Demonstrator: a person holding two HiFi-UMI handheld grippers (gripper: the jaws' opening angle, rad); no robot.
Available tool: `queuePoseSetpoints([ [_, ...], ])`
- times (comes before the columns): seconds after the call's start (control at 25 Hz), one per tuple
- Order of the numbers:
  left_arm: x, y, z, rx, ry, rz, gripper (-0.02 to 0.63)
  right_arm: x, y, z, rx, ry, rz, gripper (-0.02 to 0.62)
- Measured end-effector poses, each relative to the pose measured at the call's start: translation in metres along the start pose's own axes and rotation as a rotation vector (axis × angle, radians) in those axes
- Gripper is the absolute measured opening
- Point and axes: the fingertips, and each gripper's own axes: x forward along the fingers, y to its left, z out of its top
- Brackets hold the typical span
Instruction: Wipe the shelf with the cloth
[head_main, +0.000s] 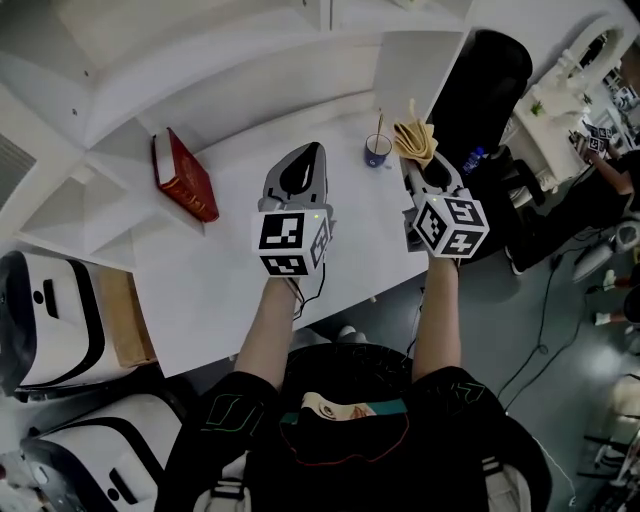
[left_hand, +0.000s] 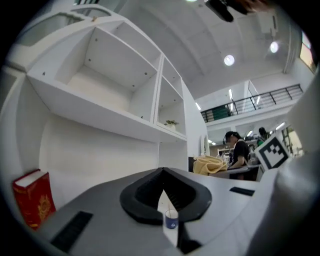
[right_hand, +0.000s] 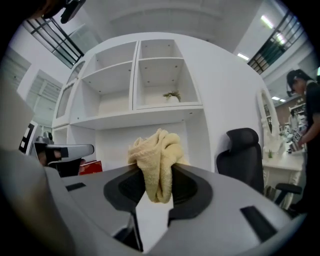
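The pale yellow cloth (head_main: 416, 138) is bunched up and clamped in my right gripper (head_main: 417, 165), which is shut on it above the right end of the white desk. In the right gripper view the cloth (right_hand: 157, 160) hangs between the jaws of the right gripper (right_hand: 156, 175), facing the white shelf unit (right_hand: 145, 112). My left gripper (head_main: 303, 165) hovers over the middle of the desk, shut with nothing in it. Seen in its own view, the left gripper (left_hand: 162, 175) has its tips together, with the shelf (left_hand: 100, 102) rising up to the left.
A red book (head_main: 184, 176) leans at the desk's back left. A small blue cup (head_main: 377, 151) with a stick in it stands just left of the cloth. A black office chair (head_main: 488, 80) is at the right end. White machines (head_main: 50, 320) stand on the floor at left.
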Motion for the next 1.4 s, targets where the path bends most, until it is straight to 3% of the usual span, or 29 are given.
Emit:
queuePoseSetpoints([
  [0.16, -0.006, -0.014, -0.022, 0.102, 0.018, 0.066, -0.002, -0.020, -0.006, -0.027, 0.016, 0.044, -0.011, 0.123],
  [0.36, -0.018, -0.027, -0.051, 0.090, 0.045, 0.101, -0.002, -0.046, -0.012, -0.057, -0.012, 0.052, -0.038, 0.123],
  [0.6, -0.026, -0.048, -0.079, 0.090, 0.080, 0.087, 0.000, -0.074, -0.026, -0.080, -0.050, 0.038, -0.090, 0.123],
  [1.4, -0.026, -0.066, -0.083, 0.131, 0.065, 0.088, -0.001, -0.084, -0.030, -0.069, -0.082, 0.000, -0.071, 0.123],
])
